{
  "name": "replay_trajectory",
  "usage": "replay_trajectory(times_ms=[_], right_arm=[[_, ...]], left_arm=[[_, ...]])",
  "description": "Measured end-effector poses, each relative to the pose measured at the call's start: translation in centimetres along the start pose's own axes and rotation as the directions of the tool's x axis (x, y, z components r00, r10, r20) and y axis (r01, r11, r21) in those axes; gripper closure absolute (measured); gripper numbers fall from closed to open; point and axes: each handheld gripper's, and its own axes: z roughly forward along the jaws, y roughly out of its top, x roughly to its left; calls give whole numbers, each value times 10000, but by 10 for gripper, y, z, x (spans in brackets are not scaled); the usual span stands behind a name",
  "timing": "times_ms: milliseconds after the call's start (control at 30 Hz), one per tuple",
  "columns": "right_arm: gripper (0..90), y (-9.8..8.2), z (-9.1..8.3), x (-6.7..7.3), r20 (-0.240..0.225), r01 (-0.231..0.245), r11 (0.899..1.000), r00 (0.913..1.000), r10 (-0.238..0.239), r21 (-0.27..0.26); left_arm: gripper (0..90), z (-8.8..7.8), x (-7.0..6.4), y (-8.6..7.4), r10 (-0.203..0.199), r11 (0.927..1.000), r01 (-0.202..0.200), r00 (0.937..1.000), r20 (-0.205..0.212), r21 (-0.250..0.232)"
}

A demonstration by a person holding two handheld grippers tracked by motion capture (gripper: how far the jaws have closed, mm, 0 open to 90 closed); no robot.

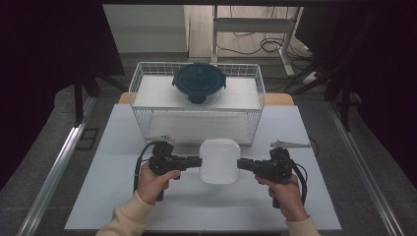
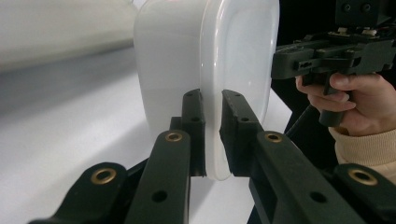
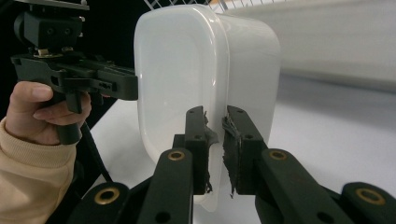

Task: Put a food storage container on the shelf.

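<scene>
A white translucent plastic box with a lid (image 1: 220, 161) hangs just above the table between both hands. My left gripper (image 1: 198, 161) is shut on the rim at its left side; in the left gripper view the box (image 2: 187, 56) fills the middle and my gripper (image 2: 212, 135) pinches the lid's edge. My right gripper (image 1: 240, 164) is shut on the rim at the opposite side; in the right gripper view my gripper (image 3: 216, 149), with worn pads, clamps the rim of the box (image 3: 177, 70).
A white wire basket (image 1: 147, 88) stands behind the box at the table's far side, with a dark blue round lidded container (image 1: 199, 81) on its upper shelf. The pale table (image 1: 123, 196) reaches to the near edge. Dark floor and metal rails flank it.
</scene>
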Motion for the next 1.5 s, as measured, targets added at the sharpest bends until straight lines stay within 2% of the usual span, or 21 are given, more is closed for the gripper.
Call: replay_trajectory(times_ms=[167, 400, 567, 800, 1500], right_arm=[[799, 14, 0, 10, 7, 290, 9996, 9996, -290, -58], [799, 44, -1, 31, -61, 790, 9967, 9968, -791, -178], [800, 66, -6, 45, 29, 1190, 9925, 9929, -1190, -290], [800, 79, -7, 52, -36, 1351, 9901, 9908, -1353, -376], [800, 126, -18, 76, -237, 1715, 9810, 9844, -1742, -904]], left_arm=[[802, -12, -4, 11, 210, 9996, -211, 9997, -104, -172], [802, -37, -14, 34, 620, 9964, -637, 9976, -302, -564], [801, -46, -17, 46, 668, 9945, -682, 9976, -196, -790], [800, -58, -23, 59, 821, 9920, -851, 9960, -354, -929], [801, -88, -41, 105, 1249, 9828, -1291, 9914, -395, -1318]])
